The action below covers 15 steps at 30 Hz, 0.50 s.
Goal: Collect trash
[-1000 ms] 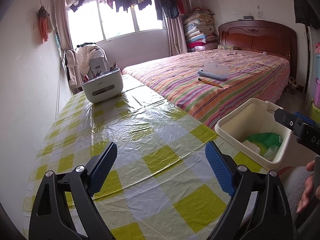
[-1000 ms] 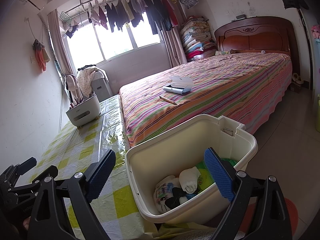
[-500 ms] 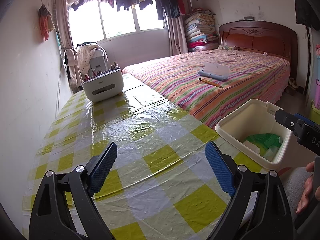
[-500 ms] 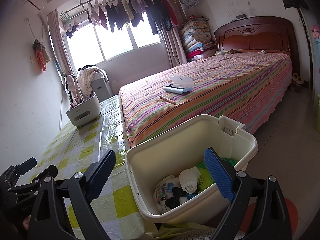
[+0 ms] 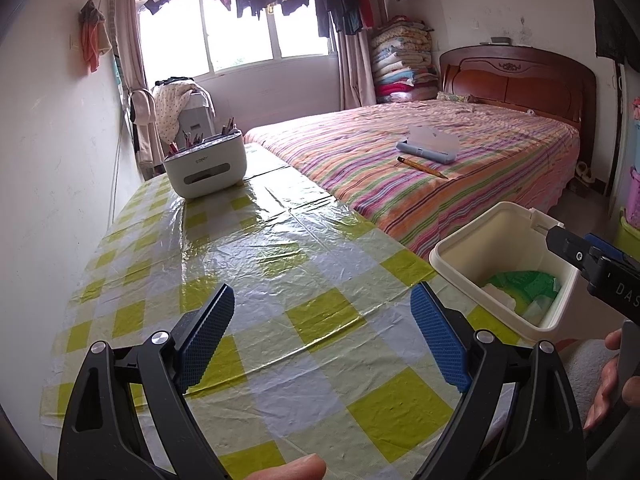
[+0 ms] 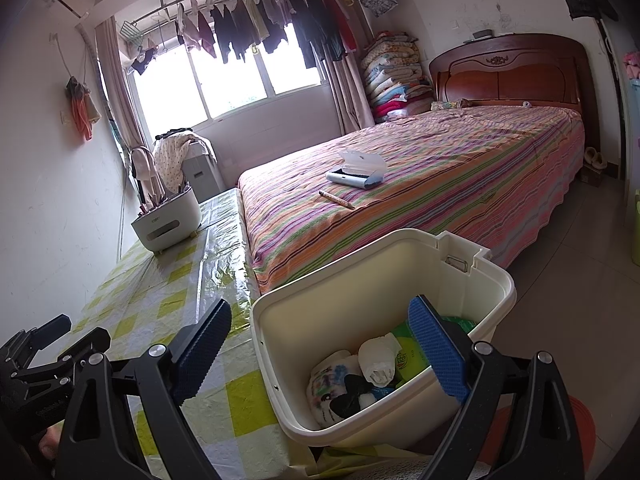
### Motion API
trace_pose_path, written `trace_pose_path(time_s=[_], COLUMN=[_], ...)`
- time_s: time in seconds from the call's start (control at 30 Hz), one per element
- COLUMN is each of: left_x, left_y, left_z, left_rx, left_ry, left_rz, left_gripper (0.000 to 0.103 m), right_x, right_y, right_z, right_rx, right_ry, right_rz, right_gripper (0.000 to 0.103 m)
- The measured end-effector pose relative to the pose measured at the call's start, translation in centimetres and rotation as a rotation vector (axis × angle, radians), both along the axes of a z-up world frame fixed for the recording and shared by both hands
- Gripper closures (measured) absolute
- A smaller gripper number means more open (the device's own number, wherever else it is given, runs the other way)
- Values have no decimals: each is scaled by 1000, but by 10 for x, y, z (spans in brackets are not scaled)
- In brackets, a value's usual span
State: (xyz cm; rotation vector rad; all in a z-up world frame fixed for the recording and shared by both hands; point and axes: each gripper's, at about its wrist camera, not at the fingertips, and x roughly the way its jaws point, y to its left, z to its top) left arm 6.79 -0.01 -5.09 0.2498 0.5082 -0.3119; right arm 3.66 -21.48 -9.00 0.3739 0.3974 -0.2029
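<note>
— What are the tongs doing?
— The left tongs (image 5: pixel 322 332) are hovering wide apart over the checked worktop (image 5: pixel 256 256). The right tongs (image 6: pixel 320 344) are hanging wide apart over the bin (image 6: pixel 492 280).
— Where is the trash (image 6: pixel 360 376) sitting?
— It is lying in the cream bin, beside the worktop's edge: crumpled white paper and green wrappers.
</note>
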Motion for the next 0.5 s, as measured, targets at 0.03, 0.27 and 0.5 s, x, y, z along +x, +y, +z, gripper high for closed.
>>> trace_pose_path(time_s=[0.03,0.27,0.5], left_x=[0,-6,-5], left_y=[0,2,-4], left_z=[0,4,2], left_rx=[-4,-23,14], left_ry=[1,-31,-38], left_rz=[-1,-4,10], left_gripper=[15,15,15], right_x=[0,0,-1], right_y=[0,0,0], right_z=[0,-2,-2], right_rx=[-1,6,6], right_ry=[1,-3,-5], right_rz=[0,-3,-1], right_gripper=[15,15,15])
